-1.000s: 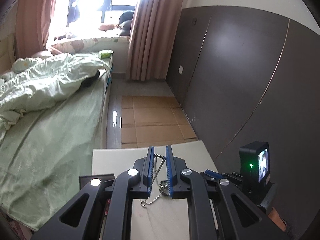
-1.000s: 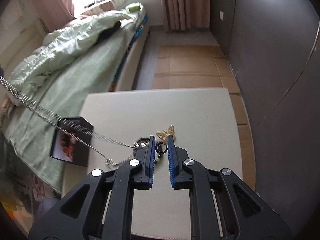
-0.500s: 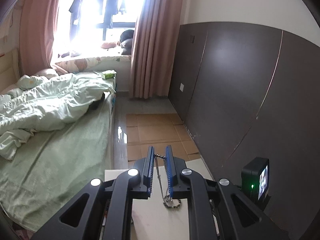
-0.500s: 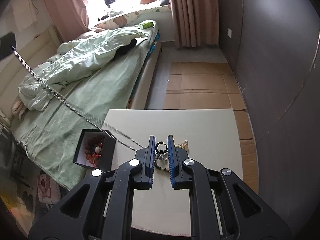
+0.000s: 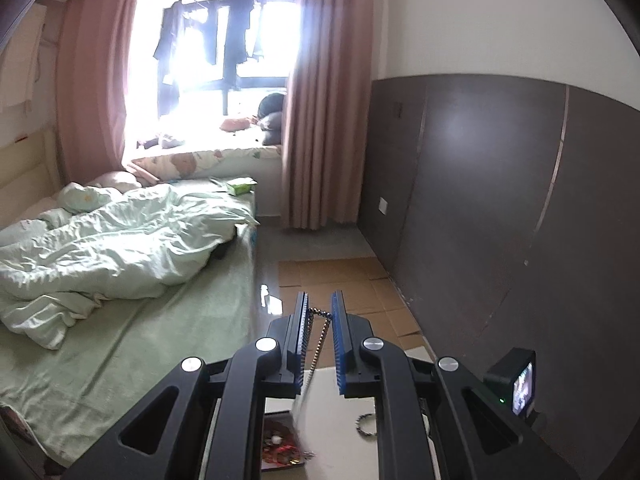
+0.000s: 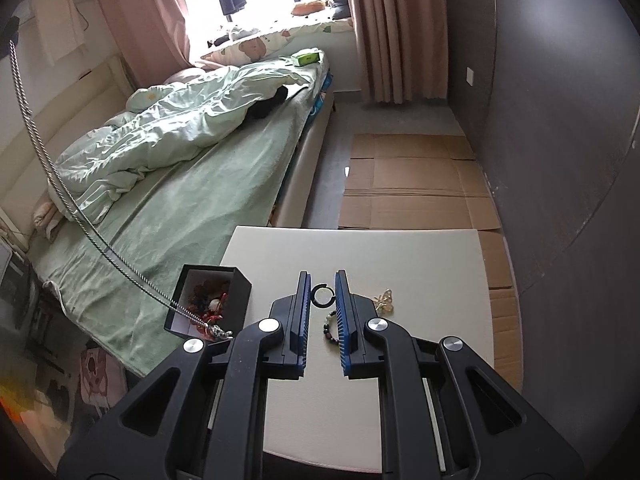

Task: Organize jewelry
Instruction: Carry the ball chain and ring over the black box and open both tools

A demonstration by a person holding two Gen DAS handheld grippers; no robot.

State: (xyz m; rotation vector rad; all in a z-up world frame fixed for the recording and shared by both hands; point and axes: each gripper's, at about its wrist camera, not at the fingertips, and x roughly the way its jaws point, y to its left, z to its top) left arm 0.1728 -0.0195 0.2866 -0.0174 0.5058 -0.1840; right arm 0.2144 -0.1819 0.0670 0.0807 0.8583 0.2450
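My left gripper (image 5: 319, 301) is raised high and shut on a silver chain necklace (image 5: 316, 340), which runs down from its tips toward the open black jewelry box (image 5: 280, 444). In the right wrist view the same chain (image 6: 52, 184) slants from the top left, and its pendant end lies at the box (image 6: 240, 286), among beaded pieces. My right gripper (image 6: 321, 280) hovers above the white table (image 6: 420, 252), jaws nearly together with nothing between them. Below it lie a black ring (image 6: 323, 295), a bead bracelet (image 6: 330, 326) and a gold butterfly piece (image 6: 384, 300).
A bed with a green sheet and crumpled duvet (image 6: 192, 120) runs along the table's left side. Flattened cardboard (image 6: 416, 184) covers the floor beyond the table, and a dark panelled wall (image 5: 500, 200) stands to the right. The box sits at the table's left edge.
The left gripper rose with the chain, lifting it off the table until its lower end hangs at the box. The right gripper rose a little, and nothing lies between its jaws.
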